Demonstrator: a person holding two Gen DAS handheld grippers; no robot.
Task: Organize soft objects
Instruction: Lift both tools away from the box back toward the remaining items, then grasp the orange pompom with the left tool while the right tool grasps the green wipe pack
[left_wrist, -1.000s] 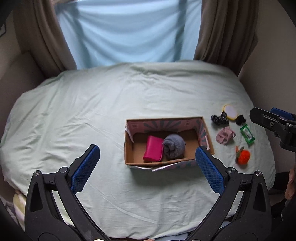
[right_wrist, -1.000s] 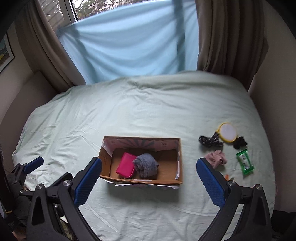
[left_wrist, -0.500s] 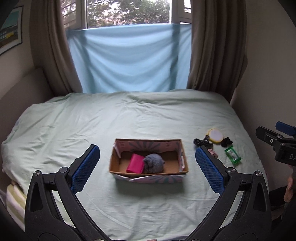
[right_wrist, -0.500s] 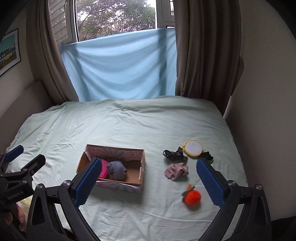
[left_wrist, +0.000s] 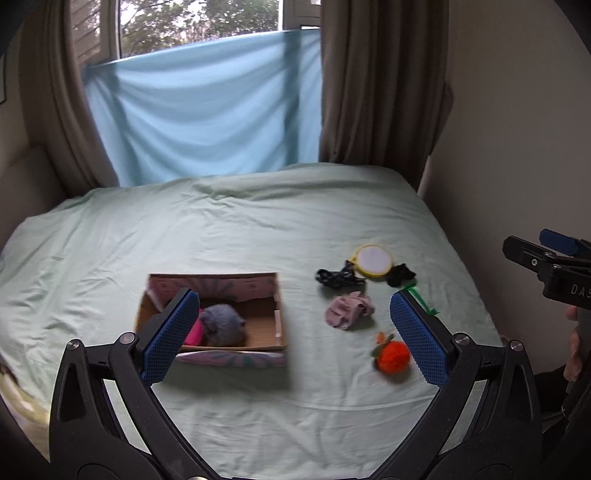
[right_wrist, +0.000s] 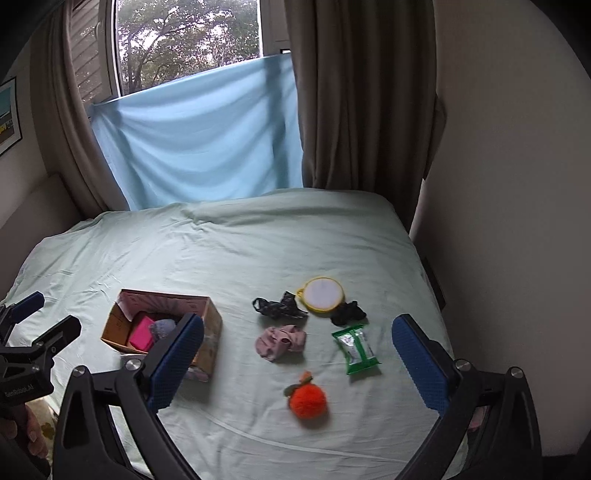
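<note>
I am holding my right tool (right_wrist: 295, 365) and left tool (left_wrist: 291, 336) spread wide, pinching nothing. The orange pom-pom (right_wrist: 307, 401) is lying on the bed (right_wrist: 258, 240) near the box (right_wrist: 210, 325); it is squishy and may be slipping out

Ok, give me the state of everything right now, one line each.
Left tool: open, empty.
Right tool: open, empty.
Cardboard box: open-topped, on the bed.
Pink pouch: inside box.
Grey plush: inside box.
Orange pom-pom: loose on bed.
Pink cloth: crumpled, on bed.
Green packet: lying flat.
</note>
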